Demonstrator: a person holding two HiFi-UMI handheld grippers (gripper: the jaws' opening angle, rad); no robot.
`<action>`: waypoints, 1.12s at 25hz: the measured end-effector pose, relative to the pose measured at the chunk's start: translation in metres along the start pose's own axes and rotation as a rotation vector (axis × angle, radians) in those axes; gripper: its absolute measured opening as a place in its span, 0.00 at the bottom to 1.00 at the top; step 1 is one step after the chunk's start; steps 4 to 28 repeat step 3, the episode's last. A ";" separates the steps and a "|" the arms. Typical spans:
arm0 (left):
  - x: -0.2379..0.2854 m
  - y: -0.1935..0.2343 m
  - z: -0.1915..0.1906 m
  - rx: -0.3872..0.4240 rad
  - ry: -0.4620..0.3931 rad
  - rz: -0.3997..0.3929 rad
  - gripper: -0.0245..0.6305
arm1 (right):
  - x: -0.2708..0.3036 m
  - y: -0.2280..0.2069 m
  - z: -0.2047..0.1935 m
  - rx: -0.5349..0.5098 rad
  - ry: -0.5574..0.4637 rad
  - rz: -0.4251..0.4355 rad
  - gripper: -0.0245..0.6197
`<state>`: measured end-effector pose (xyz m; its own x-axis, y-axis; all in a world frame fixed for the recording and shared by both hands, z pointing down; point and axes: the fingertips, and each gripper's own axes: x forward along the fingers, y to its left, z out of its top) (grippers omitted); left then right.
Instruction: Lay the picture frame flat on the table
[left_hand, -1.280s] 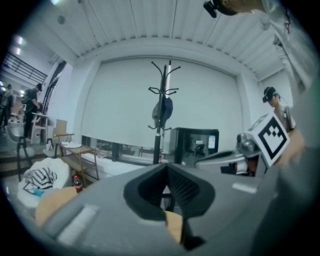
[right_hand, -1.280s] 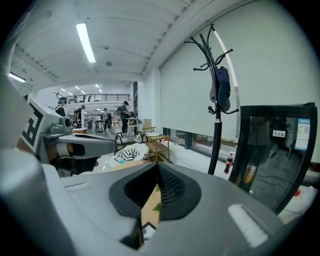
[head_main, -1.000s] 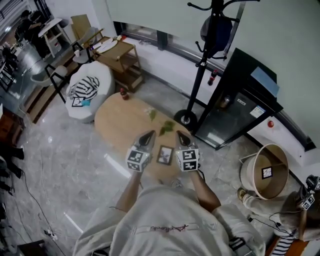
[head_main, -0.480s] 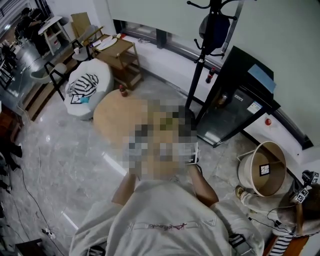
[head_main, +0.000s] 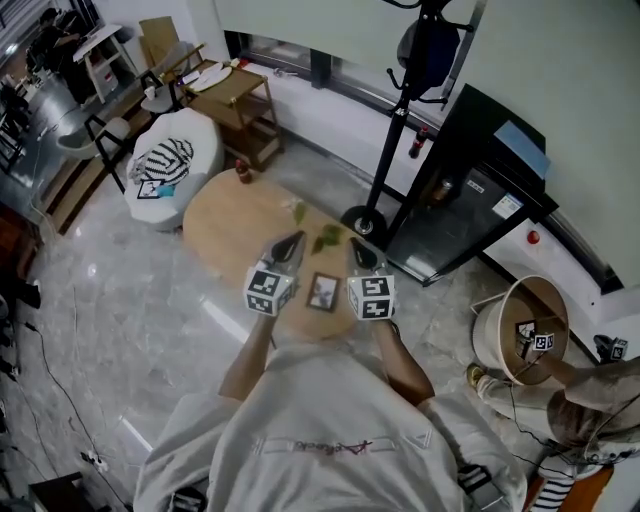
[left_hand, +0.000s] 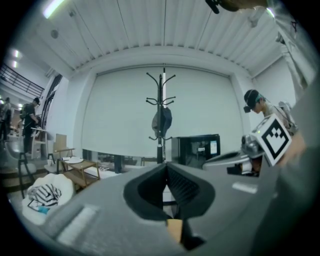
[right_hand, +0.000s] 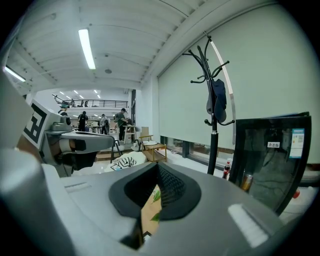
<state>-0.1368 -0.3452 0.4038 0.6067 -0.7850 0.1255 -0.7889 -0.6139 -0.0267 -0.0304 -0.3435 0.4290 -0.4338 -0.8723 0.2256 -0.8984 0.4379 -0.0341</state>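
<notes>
Picture frame is seen on the near end of the oval table, between the two grippers and close to the table edge. Its face shows to the head view. Whether it lies flat or leans back on a stand cannot be told from this steep angle.

Left gripper: jaws closed together, nothing between them, confirmed in the left gripper view. Right gripper: jaws closed too, empty; only table wood and green leaves are seen through the gap in the right gripper view. Both are held roughly level, one on each side of the frame, and neither touches it.

Step in hand, as a judgement: two stages are fitted equally.
- The frame is propped up and flanked ahead of a grasp.
- The frame is already down and the jaws are backed off.

The next move is not settled by these views. The frame's attitude would need to be confirmed first.

Writing:
- Square black-and-white markers are seen on both gripper cubes; these are codes, not text.
- A blue-and-white label and a small sticker are seen on the black cabinet, too small to be read.
- Red script is seen across the back of the shirt, also not legible.
- No brand can be made out.
</notes>
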 end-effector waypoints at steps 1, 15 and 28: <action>0.000 0.000 0.000 0.004 0.003 -0.002 0.04 | 0.001 0.001 0.000 -0.002 -0.003 0.003 0.04; 0.001 0.001 0.000 0.013 0.005 -0.004 0.04 | 0.002 0.002 0.002 -0.006 -0.010 0.008 0.04; 0.001 0.001 0.000 0.013 0.005 -0.004 0.04 | 0.002 0.002 0.002 -0.006 -0.010 0.008 0.04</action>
